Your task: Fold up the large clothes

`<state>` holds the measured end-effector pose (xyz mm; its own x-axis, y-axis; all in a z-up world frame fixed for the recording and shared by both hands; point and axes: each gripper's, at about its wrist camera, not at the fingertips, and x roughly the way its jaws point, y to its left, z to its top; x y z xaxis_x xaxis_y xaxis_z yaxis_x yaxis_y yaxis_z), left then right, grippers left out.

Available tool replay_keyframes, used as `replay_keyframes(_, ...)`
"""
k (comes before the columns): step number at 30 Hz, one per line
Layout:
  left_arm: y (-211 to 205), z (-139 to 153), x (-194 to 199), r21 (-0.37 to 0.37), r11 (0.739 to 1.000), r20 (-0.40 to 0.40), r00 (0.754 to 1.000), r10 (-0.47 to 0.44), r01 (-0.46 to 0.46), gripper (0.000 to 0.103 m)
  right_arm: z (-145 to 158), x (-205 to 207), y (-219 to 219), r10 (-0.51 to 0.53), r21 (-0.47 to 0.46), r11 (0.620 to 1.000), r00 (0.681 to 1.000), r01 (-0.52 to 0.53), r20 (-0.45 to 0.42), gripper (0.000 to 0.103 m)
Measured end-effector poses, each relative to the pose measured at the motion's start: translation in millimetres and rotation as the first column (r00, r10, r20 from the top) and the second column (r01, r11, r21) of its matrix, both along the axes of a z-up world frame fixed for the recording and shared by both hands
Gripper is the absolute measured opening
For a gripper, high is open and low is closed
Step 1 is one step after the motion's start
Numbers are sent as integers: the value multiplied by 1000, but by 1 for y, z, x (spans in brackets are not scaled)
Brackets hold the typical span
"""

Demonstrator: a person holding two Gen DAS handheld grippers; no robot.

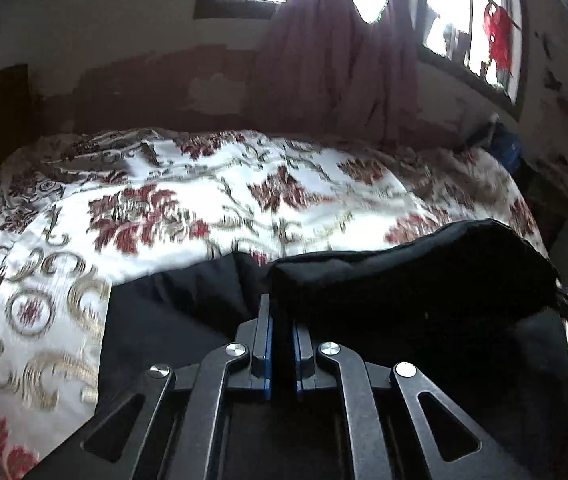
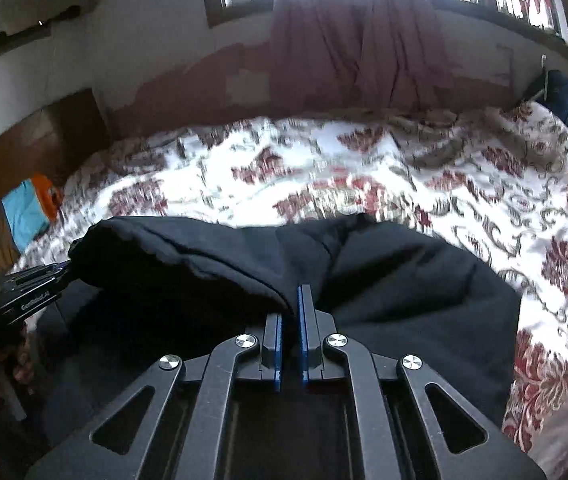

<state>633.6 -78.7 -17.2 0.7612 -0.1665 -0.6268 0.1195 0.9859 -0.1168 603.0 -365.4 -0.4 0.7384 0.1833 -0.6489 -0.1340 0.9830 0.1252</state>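
We find the black garment (image 1: 404, 280) lying on the bed's floral bedspread (image 1: 203, 200), its near edge lifted. The left gripper (image 1: 281, 320) and right gripper (image 2: 290, 308) each have jaws narrowed onto that edge (both views are motion-blurred). We judge a fold in hand; next, carry the edge forward evenly and lay it flat.

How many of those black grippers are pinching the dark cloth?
2. The left gripper clamps the fold of the black garment at its own end; the right gripper clamps it at the other end, above the floral bedspread.
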Motion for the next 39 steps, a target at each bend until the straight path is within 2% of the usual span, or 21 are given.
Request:
replay_keyframes(5,1,-37,1,2,1000,-89,996,-9,9,6,-36,14,1,-14,-5,1000,999,13,-50,6)
replay_keyframes(8,-1,-68,14,7,1000,-144,990,-9,10,6,-50,27,1,-5,40,999,996,9,-92,6)
replay_keyframes(10,-2,-80,17,1,1000,-140,990,-9,9,6,-57,28,-5,-4,101,995,996,14,-92,6)
replay_keyframes(14,3,-89,22,-58,998,-141,990,-16,8,7,-57,16,-6,19,145,989,997,-8,-70,11)
replay_keyframes(16,7,-84,15,-73,997,-130,991,-22,12,8,-52,9,-12,45,188,982,997,-33,-63,18)
replay_keyframes(18,10,-75,6,-71,997,-125,992,-33,24,10,-48,-1,-18,70,220,974,997,-59,-42,40)
replay_keyframes(21,7,-57,-8,-3,996,-104,990,-90,90,13,-41,-19,-22,66,208,976,998,-61,-17,50)
replay_keyframes(23,7,-39,-19,21,990,-85,987,-138,140,13,-28,-26,-19,36,156,987,999,-35,-4,51)
replay_keyframes(25,11,-20,-23,21,989,-60,988,-142,144,13,-8,-29,-16,-1,119,993,999,-5,49,52)
replay_keyframes(26,13,-10,-23,12,991,-42,990,-136,137,17,5,-27,-16,-24,127,992,997,14,78,52)
replay_keyframes(28,18,12,-17,-1,997,17,997,-82,82,35,27,-13,-16,-79,162,985,992,62,102,54)
replay_keyframes(29,20,22,-12,-9,999,50,998,-44,45,54,36,-3,-16,-102,181,980,990,82,102,54)
replay_keyframes(30,23,35,-4,-23,999,93,995,28,-26,68,44,12,-16,-121,204,974,988,100,93,55)
replay_keyframes(32,26,50,13,-76,993,132,986,103,-93,69,52,47,-11,-135,243,963,990,120,46,55)
replay_keyframes(34,22,56,32,-90,984,132,978,164,-152,69,50,87,-2,-108,280,954,994,107,-15,55)
replay_keyframes(37,11,56,65,-93,984,128,979,161,-150,69,26,125,21,-16,274,960,993,49,-120,53)
replay_keyframes(39,3,49,89,-81,988,109,984,139,-130,69,8,119,36,45,218,976,988,-13,-145,31)
